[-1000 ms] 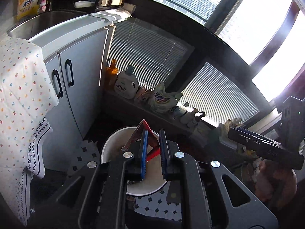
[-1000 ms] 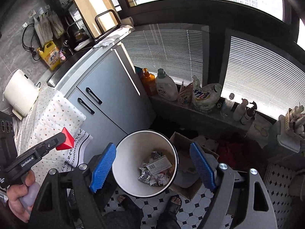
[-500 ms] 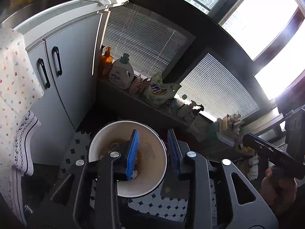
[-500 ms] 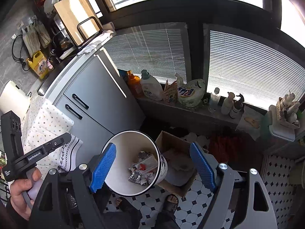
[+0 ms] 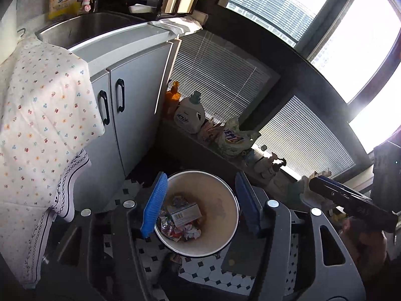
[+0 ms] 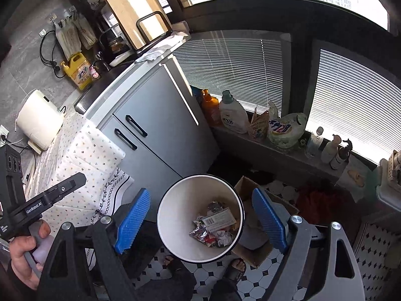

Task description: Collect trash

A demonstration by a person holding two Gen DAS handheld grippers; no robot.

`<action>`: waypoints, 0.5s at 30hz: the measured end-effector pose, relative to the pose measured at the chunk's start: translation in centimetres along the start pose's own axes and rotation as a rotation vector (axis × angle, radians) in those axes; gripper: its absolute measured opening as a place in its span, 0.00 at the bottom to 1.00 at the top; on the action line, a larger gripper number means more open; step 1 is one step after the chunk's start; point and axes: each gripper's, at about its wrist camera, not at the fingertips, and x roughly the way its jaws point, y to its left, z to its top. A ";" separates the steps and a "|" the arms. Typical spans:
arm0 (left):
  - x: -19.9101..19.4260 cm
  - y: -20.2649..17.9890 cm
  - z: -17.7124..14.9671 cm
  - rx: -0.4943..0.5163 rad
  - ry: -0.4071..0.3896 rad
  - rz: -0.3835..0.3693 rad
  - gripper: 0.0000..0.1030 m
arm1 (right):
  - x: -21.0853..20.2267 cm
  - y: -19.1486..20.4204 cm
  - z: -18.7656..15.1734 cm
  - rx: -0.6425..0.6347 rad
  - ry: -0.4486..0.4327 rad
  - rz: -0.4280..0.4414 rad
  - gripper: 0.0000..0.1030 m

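Note:
A white trash bin (image 5: pixel 225 215) stands on the tiled floor, also in the right wrist view (image 6: pixel 173 208). It holds crumpled foil wrappers, a barcoded packet (image 5: pixel 184 212) and red scraps (image 6: pixel 213 228). My left gripper (image 5: pixel 200 205) is open and empty, held above the bin's mouth. My right gripper (image 6: pixel 203 220) is open and empty, also above the bin. Each gripper shows at the edge of the other's view.
A grey cabinet (image 5: pixel 130 95) with black handles stands left of the bin, a flowered cloth (image 5: pixel 42 115) hanging beside it. Detergent bottles (image 6: pixel 233 116) line the window ledge. A cardboard box (image 6: pixel 253 240) sits right of the bin. Sandalled feet (image 6: pixel 235 267) stand below.
My left gripper opened and let go of the red wrapper, which fell into the bin; its jaws spread wider. The right gripper stayed open over the bin.

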 end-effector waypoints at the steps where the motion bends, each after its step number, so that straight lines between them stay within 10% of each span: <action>1: -0.9 0.3 0.1 -0.007 -0.013 0.012 0.58 | -0.1 0.7 0.2 -0.017 -0.002 0.011 0.83; 15: -14.1 5.2 -0.8 -0.049 -0.214 0.169 0.90 | -3.8 11.0 1.4 -0.167 -0.084 0.100 0.92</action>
